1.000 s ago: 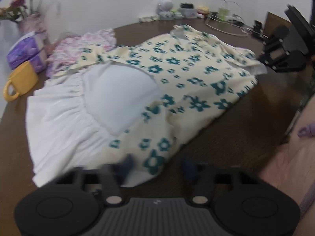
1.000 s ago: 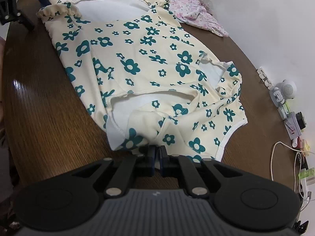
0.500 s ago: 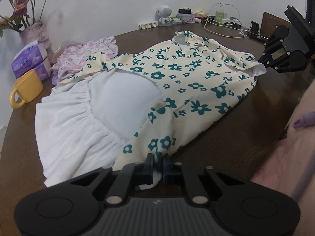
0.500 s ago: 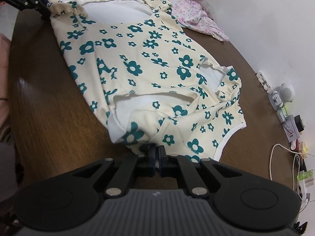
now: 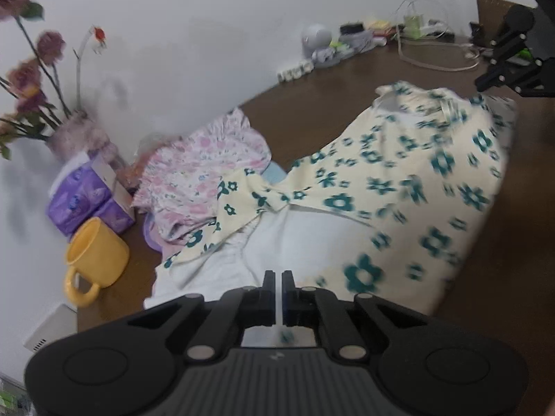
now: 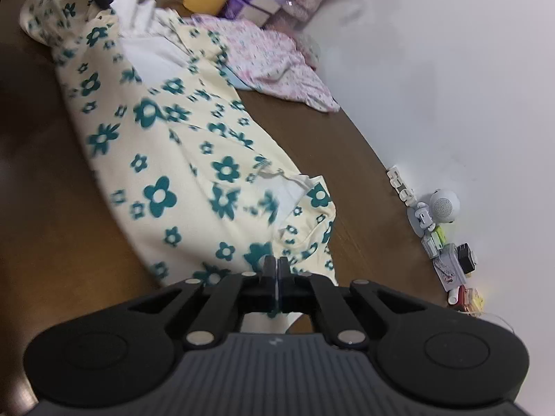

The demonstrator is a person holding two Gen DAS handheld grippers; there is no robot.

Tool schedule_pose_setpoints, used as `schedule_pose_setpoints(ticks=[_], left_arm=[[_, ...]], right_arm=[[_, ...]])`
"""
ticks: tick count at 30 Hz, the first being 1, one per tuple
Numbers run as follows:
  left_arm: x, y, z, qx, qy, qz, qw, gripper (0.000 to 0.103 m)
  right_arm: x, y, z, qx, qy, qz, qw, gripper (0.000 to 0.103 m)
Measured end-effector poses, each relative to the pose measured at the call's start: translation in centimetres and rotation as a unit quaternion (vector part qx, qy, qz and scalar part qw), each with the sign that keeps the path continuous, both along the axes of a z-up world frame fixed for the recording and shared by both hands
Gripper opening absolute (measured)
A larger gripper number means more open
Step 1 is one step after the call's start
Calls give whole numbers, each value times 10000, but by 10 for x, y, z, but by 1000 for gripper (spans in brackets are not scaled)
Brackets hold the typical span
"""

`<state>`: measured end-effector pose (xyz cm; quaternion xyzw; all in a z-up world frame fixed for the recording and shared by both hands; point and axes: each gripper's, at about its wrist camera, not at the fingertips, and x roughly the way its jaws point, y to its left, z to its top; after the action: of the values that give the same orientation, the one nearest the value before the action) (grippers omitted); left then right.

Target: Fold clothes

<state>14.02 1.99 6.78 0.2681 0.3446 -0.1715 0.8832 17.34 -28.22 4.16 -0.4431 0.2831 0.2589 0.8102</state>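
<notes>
The left hand-held gripper point(image 5: 277, 279) has its two fingers squeezed almost together, with a thin bit of cloth pinched between them. The right hand-held gripper point(image 6: 275, 265) is squeezed tight too, and cloth is caught between its fingers. Each one shows up far away in the other's view, so the two are well apart, pointing toward each other.
</notes>
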Motion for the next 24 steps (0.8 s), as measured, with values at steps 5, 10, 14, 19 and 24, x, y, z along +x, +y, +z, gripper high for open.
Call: schedule_pose_setpoints(ticks=[5, 10, 14, 19, 24], left_arm=[[28, 14, -14, -492, 449, 180, 9976, 17], [13, 59, 4, -1480, 658, 551, 9853, 68], [-9, 89, 3, -1707, 867, 710, 9789, 76], [-23, 102, -10, -1835, 1225, 859, 9716, 76], [-20, 116, -27, -2216, 1516, 840, 9596, 52]], right_arm=[[28, 3, -27, 42, 332, -286, 9990, 0], [30, -32, -6, 1213, 659, -993, 9854, 8], [30, -60, 8, 2105, 1100, -1252, 9633, 44], [39, -67, -2, 2493, 1546, -1355, 9464, 49], [44, -68, -18, 2556, 1830, -1538, 9368, 40]])
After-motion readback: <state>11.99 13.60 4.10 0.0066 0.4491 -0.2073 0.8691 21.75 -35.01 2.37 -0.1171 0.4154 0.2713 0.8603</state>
